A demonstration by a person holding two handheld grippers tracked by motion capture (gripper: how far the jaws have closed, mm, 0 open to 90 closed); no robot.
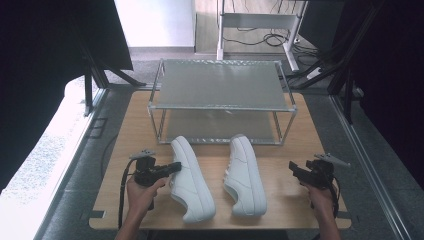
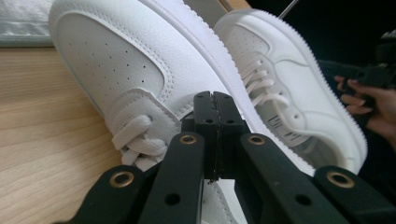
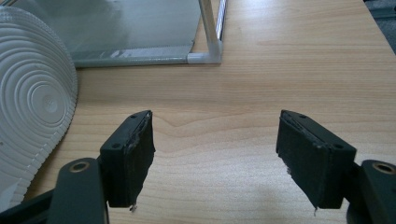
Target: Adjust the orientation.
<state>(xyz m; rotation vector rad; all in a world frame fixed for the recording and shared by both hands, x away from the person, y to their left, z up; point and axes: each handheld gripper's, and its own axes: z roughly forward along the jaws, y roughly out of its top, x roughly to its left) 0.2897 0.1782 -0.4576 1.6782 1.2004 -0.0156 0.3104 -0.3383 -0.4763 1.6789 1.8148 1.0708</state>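
1. Left gripper (image 2: 215,100) has its jaws pressed right together, tips up against the left shoe (image 1: 190,177), nothing clearly pinched. Right gripper (image 3: 215,144) is spread wide over bare wood, holding nothing.
2. The metal two-tier rack (image 1: 220,100) sits at the back of the wooden table (image 1: 295,200), both shelves bare.
3. Both white lace-up sneakers lie on their sides, just in front of the rack.
4. The right gripper view catches the right shoe (image 1: 245,175) from below, with ringed tread on its sole (image 3: 32,93).

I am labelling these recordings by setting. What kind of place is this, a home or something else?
Probably a lab or recording workspace, not a home. A wooden table stands between dark curtains, a second table frame with loose cables is behind, and only two white sneakers and a metal two-shelf rack are laid out.
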